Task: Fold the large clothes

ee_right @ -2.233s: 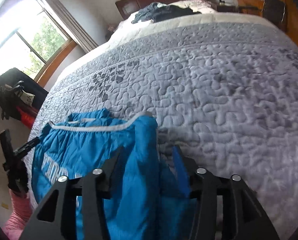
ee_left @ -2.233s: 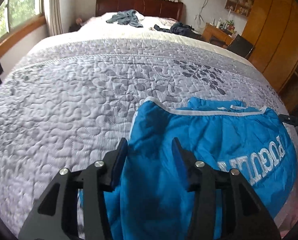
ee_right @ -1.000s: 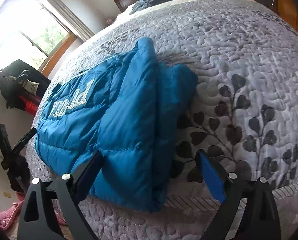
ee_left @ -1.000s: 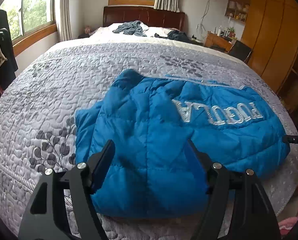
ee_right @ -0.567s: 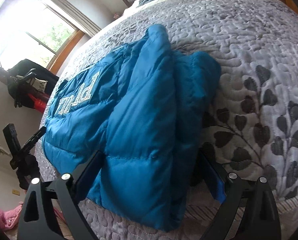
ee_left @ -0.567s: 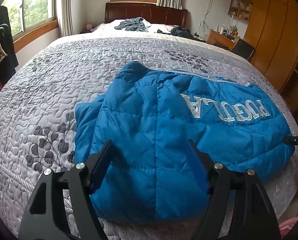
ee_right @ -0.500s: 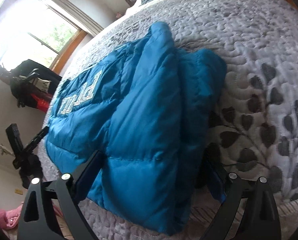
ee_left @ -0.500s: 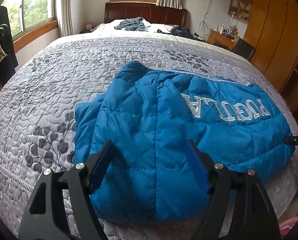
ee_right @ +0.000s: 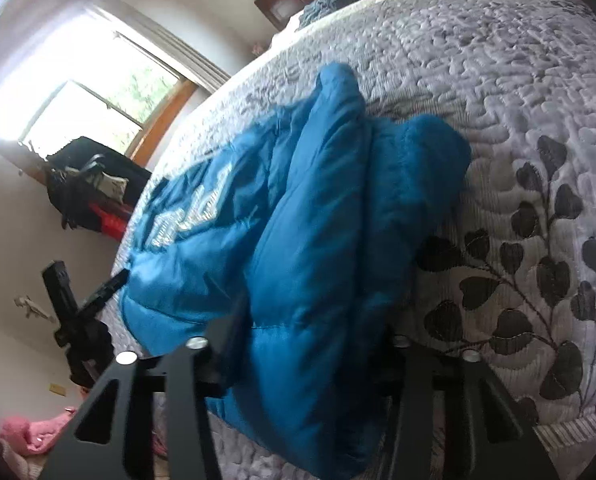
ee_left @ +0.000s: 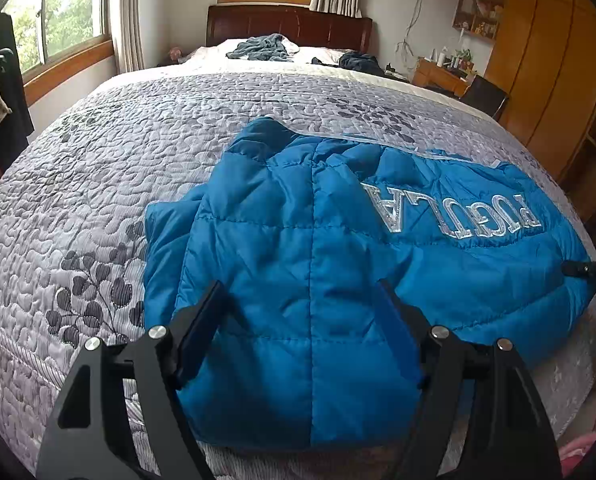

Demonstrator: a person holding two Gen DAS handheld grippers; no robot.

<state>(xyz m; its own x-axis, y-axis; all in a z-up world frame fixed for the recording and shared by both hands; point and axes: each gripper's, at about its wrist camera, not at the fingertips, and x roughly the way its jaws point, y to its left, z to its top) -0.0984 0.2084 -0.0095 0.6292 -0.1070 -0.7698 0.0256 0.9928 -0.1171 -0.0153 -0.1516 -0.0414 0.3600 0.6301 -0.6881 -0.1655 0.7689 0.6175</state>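
blue quilted puffer jacket [ee_left: 310,264] lies folded over itself on a grey leaf-patterned bedspread [ee_left: 98,184], near the foot edge of the bed, puffy and creased. silver letters across it, upside down in the left wrist view, read about "pugula". the left gripper [ee_left: 302,320] is spread wide with the jacket's near edge between its fingers, clamping nothing. the right gripper [ee_right: 314,320] also stands open around the jacket's [ee_right: 322,216] near end; that view is blurred, so contact is unclear.
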